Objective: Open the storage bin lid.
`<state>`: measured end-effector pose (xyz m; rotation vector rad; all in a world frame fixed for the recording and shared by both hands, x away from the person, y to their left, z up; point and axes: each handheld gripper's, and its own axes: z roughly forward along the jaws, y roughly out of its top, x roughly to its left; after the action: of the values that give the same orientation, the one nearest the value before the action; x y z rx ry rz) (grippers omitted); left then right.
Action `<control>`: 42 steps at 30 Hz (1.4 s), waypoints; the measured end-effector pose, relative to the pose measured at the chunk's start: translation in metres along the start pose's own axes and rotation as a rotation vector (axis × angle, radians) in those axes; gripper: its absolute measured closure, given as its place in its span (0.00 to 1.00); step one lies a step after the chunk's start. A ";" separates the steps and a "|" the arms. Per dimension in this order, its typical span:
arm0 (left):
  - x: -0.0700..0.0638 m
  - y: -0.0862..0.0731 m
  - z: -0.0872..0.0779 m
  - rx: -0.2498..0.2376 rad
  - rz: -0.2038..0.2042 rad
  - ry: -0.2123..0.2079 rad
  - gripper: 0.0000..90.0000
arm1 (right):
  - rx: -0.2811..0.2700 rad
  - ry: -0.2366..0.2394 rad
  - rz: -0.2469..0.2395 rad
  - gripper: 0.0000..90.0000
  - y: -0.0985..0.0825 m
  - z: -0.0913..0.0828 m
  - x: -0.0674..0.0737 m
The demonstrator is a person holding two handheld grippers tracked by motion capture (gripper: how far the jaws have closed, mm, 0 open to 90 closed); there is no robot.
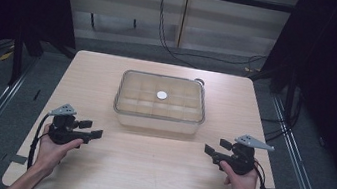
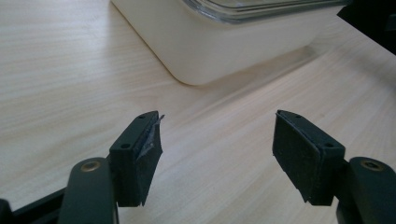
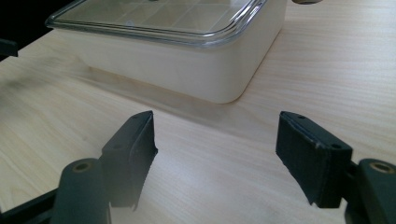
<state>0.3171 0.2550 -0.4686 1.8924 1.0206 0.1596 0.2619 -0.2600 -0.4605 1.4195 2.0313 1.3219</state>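
Lidded box (image 1: 160,104) mid-table (image 1: 94,174), left hand-held gripper (image 1: 91,131) agape, right hand-held gripper (image 1: 212,150) agape

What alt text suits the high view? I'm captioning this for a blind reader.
A cream rectangular plastic box with a clear lid sits mid-table on a light wooden table. A person's hands hold an open left hand-held gripper and an open right hand-held gripper nearer the front edge, both apart from the box.
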 end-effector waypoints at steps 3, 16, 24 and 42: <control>0.000 0.006 0.001 -0.016 0.001 0.010 0.36 | 0.003 0.008 0.013 0.32 0.009 0.000 -0.001; 0.003 0.021 0.003 -0.002 0.009 -0.004 0.35 | 0.019 0.048 0.019 0.29 0.041 0.011 -0.010; -0.003 0.039 0.006 -0.014 0.064 0.010 0.36 | 0.036 0.054 0.024 0.29 0.053 0.021 -0.014; 0.003 0.077 0.031 -0.015 0.049 0.006 0.30 | 0.077 0.091 0.013 0.33 0.080 0.036 -0.027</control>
<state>0.3787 0.2205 -0.4256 1.9050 0.9745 0.2010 0.3437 -0.2596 -0.4185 1.4320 2.1564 1.3508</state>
